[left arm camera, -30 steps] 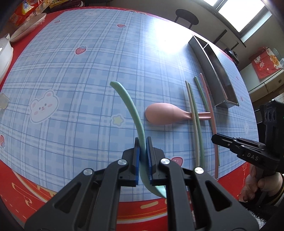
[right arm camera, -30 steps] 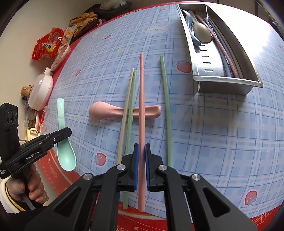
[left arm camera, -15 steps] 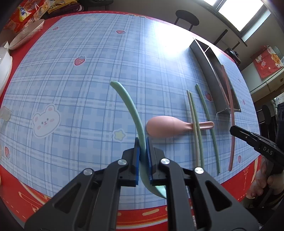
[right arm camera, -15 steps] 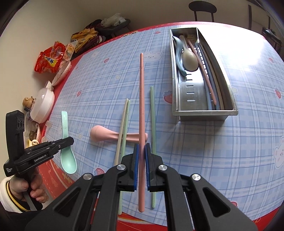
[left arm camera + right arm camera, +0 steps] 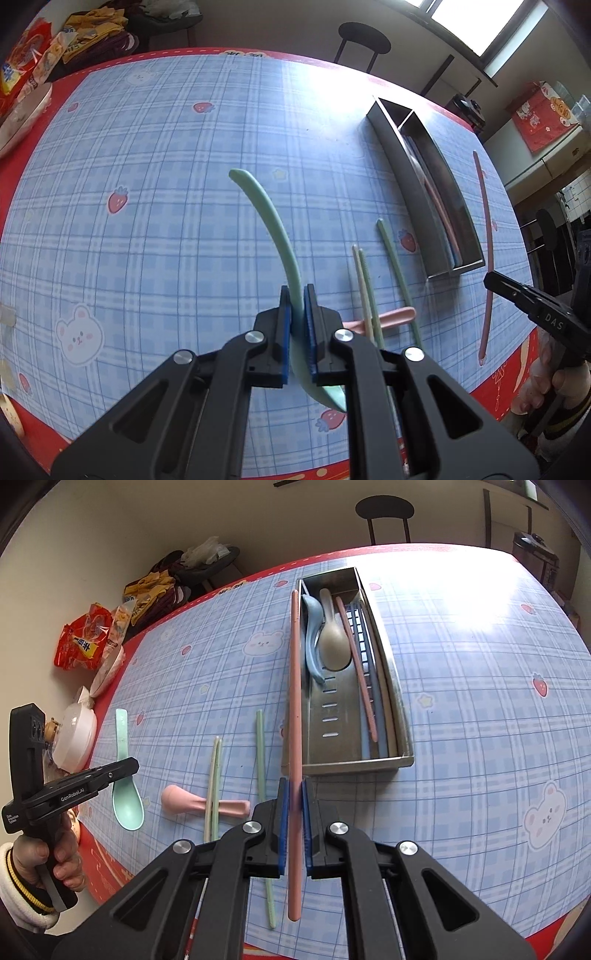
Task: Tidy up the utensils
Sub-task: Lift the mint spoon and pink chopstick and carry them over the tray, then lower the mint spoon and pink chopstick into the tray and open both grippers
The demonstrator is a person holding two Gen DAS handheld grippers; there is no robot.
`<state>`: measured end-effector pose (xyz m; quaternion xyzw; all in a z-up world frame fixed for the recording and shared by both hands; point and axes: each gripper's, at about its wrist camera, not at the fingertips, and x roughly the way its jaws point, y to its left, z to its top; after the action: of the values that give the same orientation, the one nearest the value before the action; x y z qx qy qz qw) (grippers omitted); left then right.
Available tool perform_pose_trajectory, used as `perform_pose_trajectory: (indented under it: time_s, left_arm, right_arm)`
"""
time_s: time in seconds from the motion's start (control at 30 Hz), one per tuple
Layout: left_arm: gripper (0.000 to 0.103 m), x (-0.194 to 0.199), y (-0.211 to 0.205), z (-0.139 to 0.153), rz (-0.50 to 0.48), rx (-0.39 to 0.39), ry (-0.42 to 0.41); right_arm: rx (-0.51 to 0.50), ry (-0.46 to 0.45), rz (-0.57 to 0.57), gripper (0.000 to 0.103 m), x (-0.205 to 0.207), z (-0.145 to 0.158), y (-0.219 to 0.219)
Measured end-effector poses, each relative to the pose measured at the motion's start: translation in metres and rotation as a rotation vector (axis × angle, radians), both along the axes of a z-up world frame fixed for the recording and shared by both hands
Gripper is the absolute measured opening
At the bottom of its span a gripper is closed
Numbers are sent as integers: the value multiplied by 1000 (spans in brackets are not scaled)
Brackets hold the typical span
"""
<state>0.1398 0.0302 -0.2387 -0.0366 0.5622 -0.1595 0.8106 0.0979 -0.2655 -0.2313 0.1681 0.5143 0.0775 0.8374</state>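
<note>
Utensils half sorted, both grippers loaded

Clutter sits along the counter (image 5: 480, 709) edge at ten o'clock in the right wrist view: a red snack bag (image 5: 83, 642), a white lidded bowl (image 5: 75, 734) and a heap of wrappers. A stool (image 5: 384, 509) stands beyond the far edge at twelve o'clock. On the plaid cloth, a pink spoon (image 5: 203, 803) lies crosswise under a pair of pale green chopsticks (image 5: 214, 786), with a single green chopstick (image 5: 263, 786) just beside them toward three o'clock. The steel tray (image 5: 402, 716) lies at one o'clock and already contains a blue spoon (image 5: 312, 638), a beige spoon (image 5: 334, 642) and a pink chopstick (image 5: 356, 672).

The right hand-held gripper (image 5: 292, 812) is clamped tight on a second, long pink chopstick (image 5: 294, 701), held off the counter and pointing to twelve o'clock over the tray's left wall. The left hand-held gripper (image 5: 297, 325) is closed firmly on the neck of a mint green spoon (image 5: 273, 229), handle rising toward eleven o'clock, bowl hanging below the pads, above the counter and well apart from the tray.
</note>
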Motion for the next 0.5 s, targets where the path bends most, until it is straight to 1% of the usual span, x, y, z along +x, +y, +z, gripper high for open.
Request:
perform_pose_trajectory:
  time_s: [0.1, 0.2, 0.23, 0.3, 0.33, 0.43, 0.5]
  left_arm:
    - [11, 19, -24, 10, -41, -14, -14]
    - [11, 41, -56, 21, -90, -35, -33]
    - [11, 49, -67, 25, -107, -61, -38]
    - [11, 66, -89, 33, -137, -140, -38]
    - [11, 74, -101, 37, -150, -159, -42]
    - [11, 100, -139, 43, -195, -165, -69]
    - [11, 118, -160, 40, -221, -163, -58]
  right_arm:
    - [-17, -12, -15, 7, 13, 4, -9]
    - [-43, -25, -23, 7, 31, 8, -17]
    - [-52, -29, -25, 7, 38, 9, -20]
    - [-67, -32, -38, 7, 52, 9, -24]
    - [-69, -33, -45, 7, 59, 9, -26]
    - [-77, -38, -70, 7, 78, 8, -33]
    - [-80, -37, -79, 7, 89, 5, -36]
